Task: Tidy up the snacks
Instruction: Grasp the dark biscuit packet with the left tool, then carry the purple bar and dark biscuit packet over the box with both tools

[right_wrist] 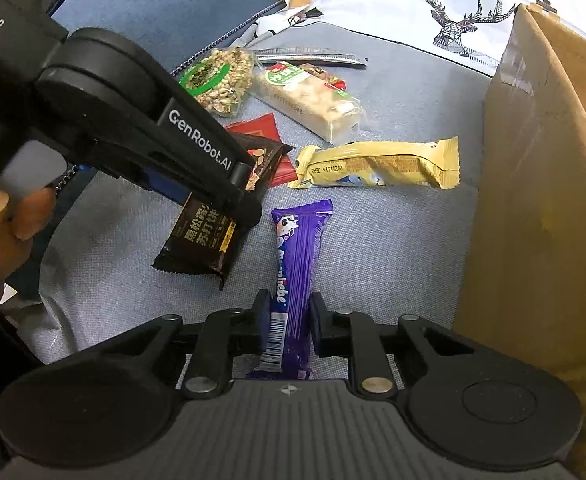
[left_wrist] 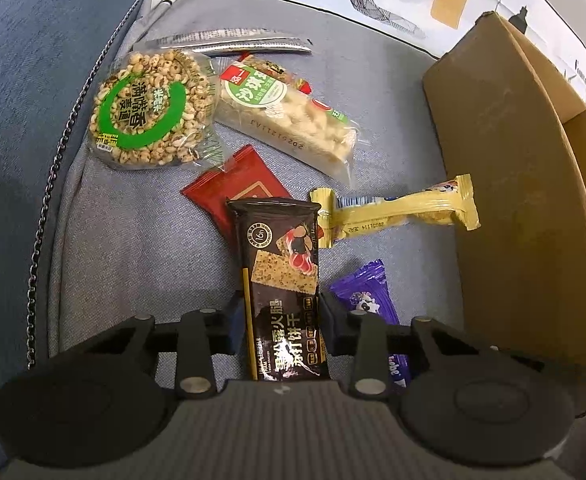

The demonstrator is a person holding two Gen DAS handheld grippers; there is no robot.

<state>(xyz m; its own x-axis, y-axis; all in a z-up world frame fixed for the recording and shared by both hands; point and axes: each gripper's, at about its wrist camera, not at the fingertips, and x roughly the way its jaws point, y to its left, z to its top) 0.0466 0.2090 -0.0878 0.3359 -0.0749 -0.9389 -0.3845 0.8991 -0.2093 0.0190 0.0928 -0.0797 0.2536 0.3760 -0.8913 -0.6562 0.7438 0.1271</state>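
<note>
Woven grey cushion [left_wrist: 133,240], glossy wrappers

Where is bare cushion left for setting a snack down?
Bare grey cushion lies between the purple bar, the yellow bar and the cardboard box. Crowded: the far cluster around the round puffed-grain cake and rice bar.

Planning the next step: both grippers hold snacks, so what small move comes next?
Probably carry the purple bar, clamped in the right hand-held gripper, right over the open cardboard box; the left hand-held gripper already grips the black cracker pack.
</note>
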